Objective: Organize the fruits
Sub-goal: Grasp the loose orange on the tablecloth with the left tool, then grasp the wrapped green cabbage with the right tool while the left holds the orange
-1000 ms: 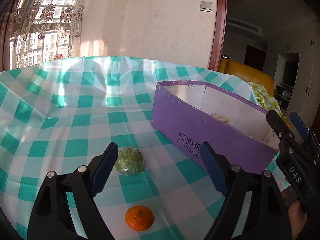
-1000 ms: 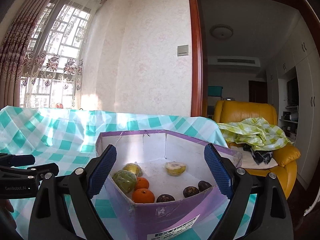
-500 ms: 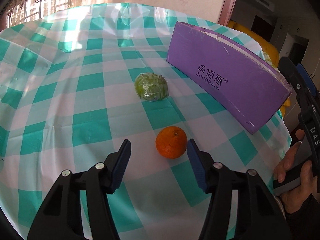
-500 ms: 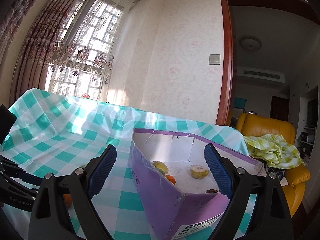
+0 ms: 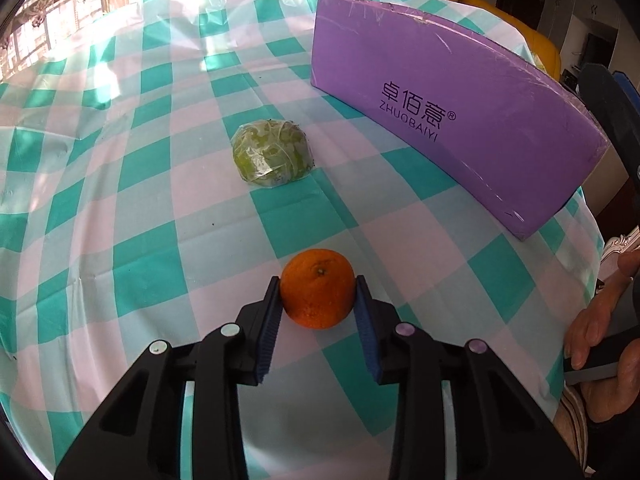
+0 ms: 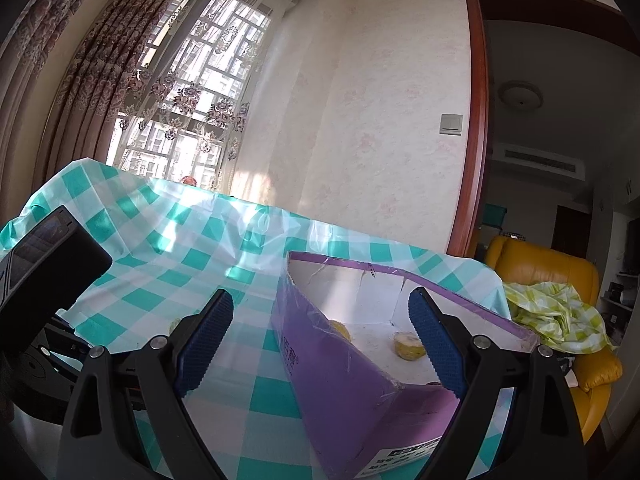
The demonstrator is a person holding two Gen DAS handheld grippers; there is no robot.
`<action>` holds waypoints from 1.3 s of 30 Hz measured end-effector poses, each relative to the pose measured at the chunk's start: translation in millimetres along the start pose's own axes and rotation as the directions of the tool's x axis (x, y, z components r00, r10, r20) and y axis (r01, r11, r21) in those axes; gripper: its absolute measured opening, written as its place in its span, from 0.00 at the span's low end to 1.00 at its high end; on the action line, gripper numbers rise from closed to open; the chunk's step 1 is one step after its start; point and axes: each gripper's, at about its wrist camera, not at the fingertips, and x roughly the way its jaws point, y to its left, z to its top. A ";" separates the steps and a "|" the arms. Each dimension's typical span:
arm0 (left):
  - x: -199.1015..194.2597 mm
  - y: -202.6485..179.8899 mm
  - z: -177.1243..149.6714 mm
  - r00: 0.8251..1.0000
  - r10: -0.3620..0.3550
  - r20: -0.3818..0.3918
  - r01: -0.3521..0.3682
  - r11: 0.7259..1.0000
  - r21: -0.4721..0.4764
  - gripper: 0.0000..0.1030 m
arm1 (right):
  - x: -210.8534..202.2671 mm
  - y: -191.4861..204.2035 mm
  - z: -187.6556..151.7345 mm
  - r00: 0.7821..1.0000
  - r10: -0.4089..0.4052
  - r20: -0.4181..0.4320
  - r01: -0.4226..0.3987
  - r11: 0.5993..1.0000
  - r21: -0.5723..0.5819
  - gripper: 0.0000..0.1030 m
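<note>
while the left tongs clamp the orange on the bench, the box lies ahead, to their right.
right view: right tongs gape empty, nearer the box, its open top facing them.

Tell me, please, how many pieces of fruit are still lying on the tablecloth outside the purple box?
2: an orange between the left gripper pads, and a plastic-wrapped green fruit farther back, left of the purple box. Others could be hidden behind the box.
</note>
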 end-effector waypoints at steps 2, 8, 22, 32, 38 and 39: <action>-5.0 9.0 4.6 1.000 0.014 0.013 -0.014 0.999 -0.031 0.34 | -0.4 3.4 0.3 1.000 0.003 0.001 -0.003 1.000 -0.019 0.84; -34.6 46.6 37.5 0.989 0.106 0.104 -0.092 0.987 -0.133 0.34 | 1.9 16.8 2.8 1.000 0.026 -0.013 -0.027 0.996 -0.084 0.84; -37.9 104.8 42.0 0.924 0.290 0.248 -0.185 0.909 -0.374 0.34 | 89.1 68.4 23.4 0.885 0.256 -0.389 -0.242 0.967 0.085 0.84; -23.0 116.4 23.5 0.922 0.306 0.237 -0.196 0.897 -0.395 0.34 | 125.7 94.1 10.1 0.833 0.289 -0.472 -0.275 0.956 0.101 0.84; -20.2 127.5 18.1 0.920 0.327 0.217 -0.217 0.886 -0.410 0.34 | 156.2 110.0 -0.4 0.787 0.279 -0.550 -0.268 0.958 0.102 0.84; -19.9 130.5 17.6 0.923 0.320 0.215 -0.208 0.884 -0.420 0.34 | 159.4 112.2 -1.2 0.786 0.276 -0.554 -0.265 0.959 0.101 0.84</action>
